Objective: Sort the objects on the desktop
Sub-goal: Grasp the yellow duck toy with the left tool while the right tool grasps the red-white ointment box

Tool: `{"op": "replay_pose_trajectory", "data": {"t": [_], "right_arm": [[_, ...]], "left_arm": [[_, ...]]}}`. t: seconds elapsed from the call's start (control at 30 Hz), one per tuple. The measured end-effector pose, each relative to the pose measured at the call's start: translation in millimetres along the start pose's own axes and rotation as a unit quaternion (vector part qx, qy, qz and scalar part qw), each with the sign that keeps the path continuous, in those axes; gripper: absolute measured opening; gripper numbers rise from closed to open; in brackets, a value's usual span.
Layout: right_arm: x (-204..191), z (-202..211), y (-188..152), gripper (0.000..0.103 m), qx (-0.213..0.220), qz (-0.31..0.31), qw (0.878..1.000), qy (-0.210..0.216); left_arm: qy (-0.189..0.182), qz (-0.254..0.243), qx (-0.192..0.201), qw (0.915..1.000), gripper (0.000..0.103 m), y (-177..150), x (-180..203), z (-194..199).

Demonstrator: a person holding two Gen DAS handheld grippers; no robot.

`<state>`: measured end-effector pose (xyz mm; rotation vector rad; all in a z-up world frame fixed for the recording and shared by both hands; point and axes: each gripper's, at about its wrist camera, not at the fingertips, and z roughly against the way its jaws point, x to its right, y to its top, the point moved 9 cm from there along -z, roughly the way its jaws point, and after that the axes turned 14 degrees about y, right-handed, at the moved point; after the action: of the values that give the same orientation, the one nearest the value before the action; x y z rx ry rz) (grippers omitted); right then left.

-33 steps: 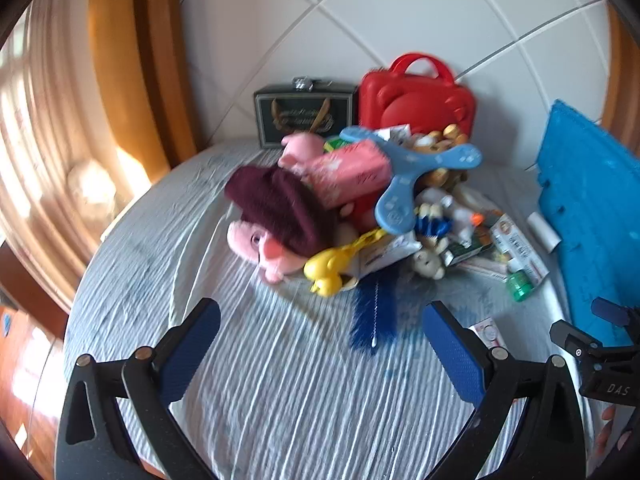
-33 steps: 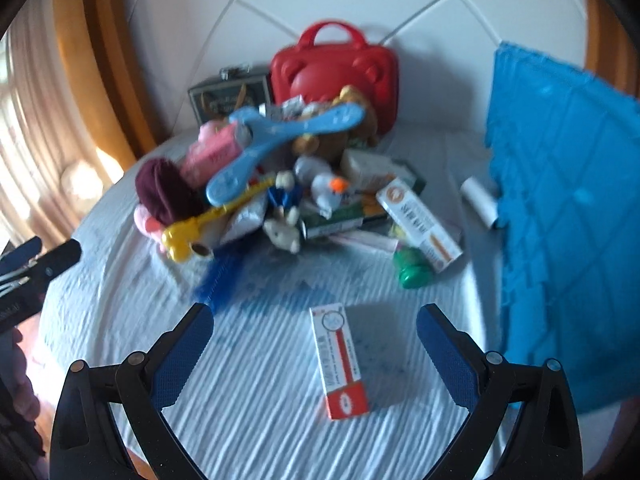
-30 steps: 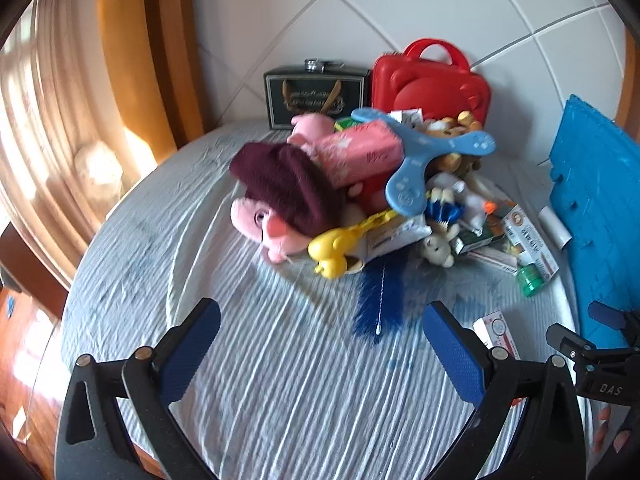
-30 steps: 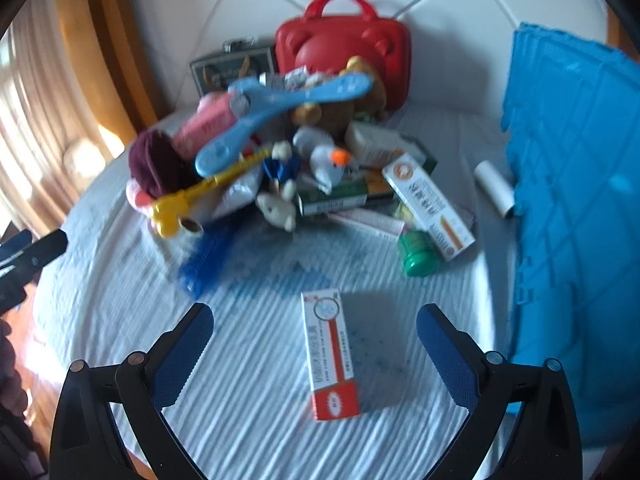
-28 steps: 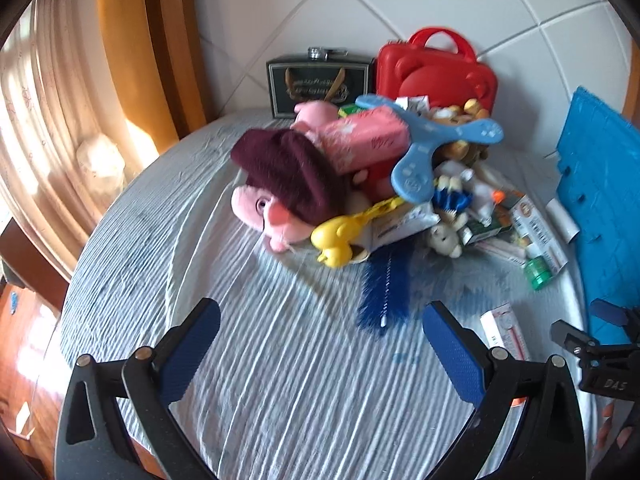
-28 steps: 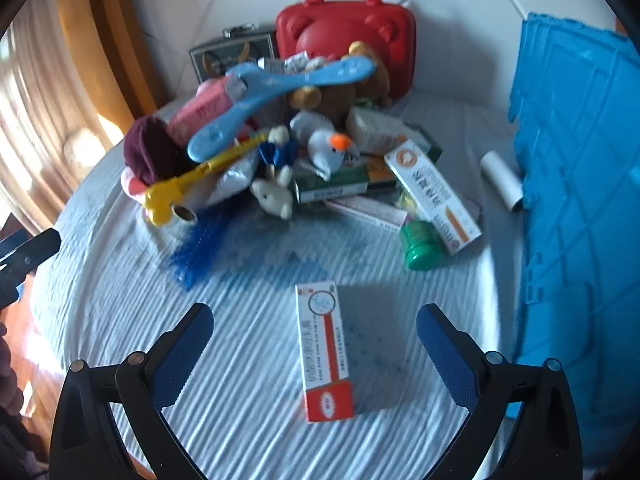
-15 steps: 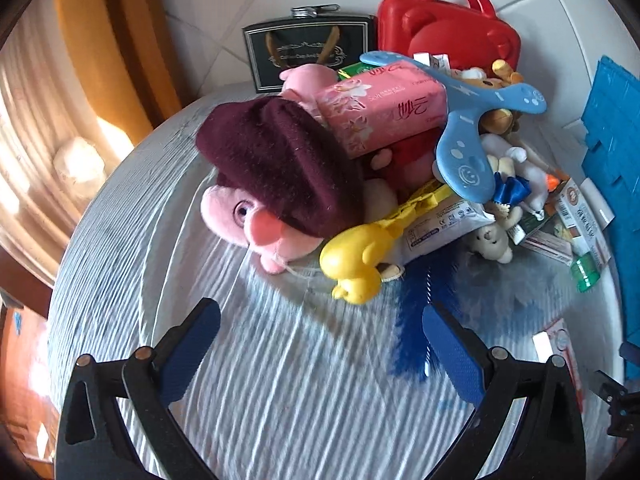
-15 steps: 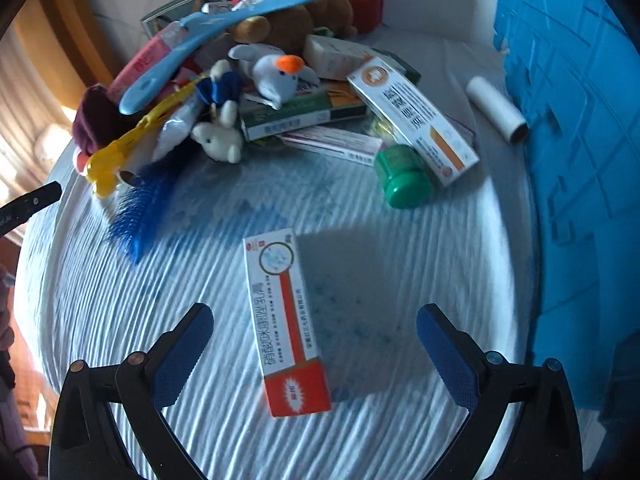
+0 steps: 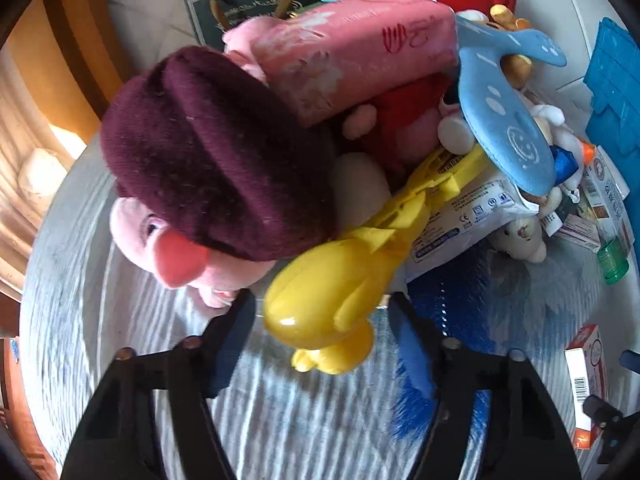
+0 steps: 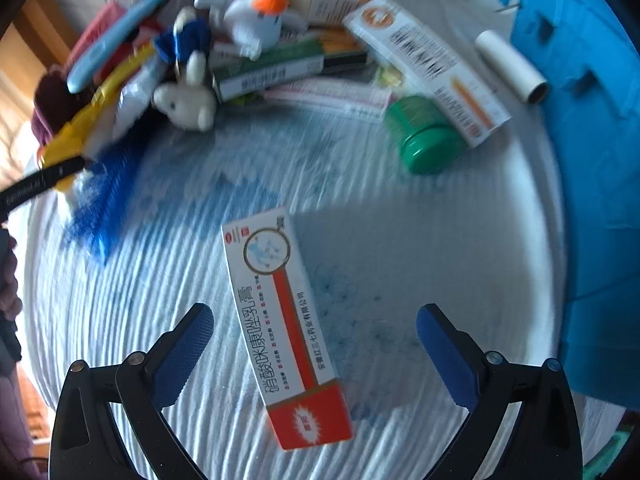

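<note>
A yellow plastic duck toy (image 9: 320, 304) lies at the near edge of a pile on the round table. My left gripper (image 9: 320, 316) is open, its jaws on either side of the duck's round body, apart from it. A white and red medicine box (image 10: 280, 320) lies flat on the striped cloth. My right gripper (image 10: 314, 330) is open and astride the box, not touching it. The box also shows in the left wrist view (image 9: 586, 380). The duck's yellow handle shows in the right wrist view (image 10: 92, 116).
The pile holds a maroon knit hat (image 9: 216, 152), a pink plush (image 9: 172, 240), a pink tissue pack (image 9: 352, 48), a blue boomerang (image 9: 504, 120), a blue brush (image 10: 108, 196), a green jar (image 10: 424, 140), more boxes (image 10: 428, 64). A blue crate (image 10: 592, 120) stands at the right.
Both grippers moved forward and down. The left one closed in around the yellow duck and its jaws narrowed. The right one came down over the medicine box.
</note>
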<state>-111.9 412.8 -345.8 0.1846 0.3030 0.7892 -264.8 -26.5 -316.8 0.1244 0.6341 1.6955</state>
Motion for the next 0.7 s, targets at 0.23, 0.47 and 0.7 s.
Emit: {"op": "replay_pose_trajectory", "data": {"t": [0.23, 0.47, 0.7], "right_arm": [[-8.0, -13.4, -1.7, 0.08, -0.021, 0.033, 0.999, -0.027], [-33.3, -3.6, -0.3, 0.041, -0.009, 0.067, 0.998, 0.008], [-75.7, 21.3, 9.4, 0.041, 0.022, 0.105, 0.993, 0.048]], "left_arm": [[0.014, 0.028, 0.02, 0.9993, 0.046, -4.3, -10.4, 26.5], [0.047, 0.068, 0.038, 0.9959, 0.036, -23.9, -47.1, 68.4], [0.075, 0.09, 0.09, 0.989, 0.036, -28.0, -87.9, 115.5]]}}
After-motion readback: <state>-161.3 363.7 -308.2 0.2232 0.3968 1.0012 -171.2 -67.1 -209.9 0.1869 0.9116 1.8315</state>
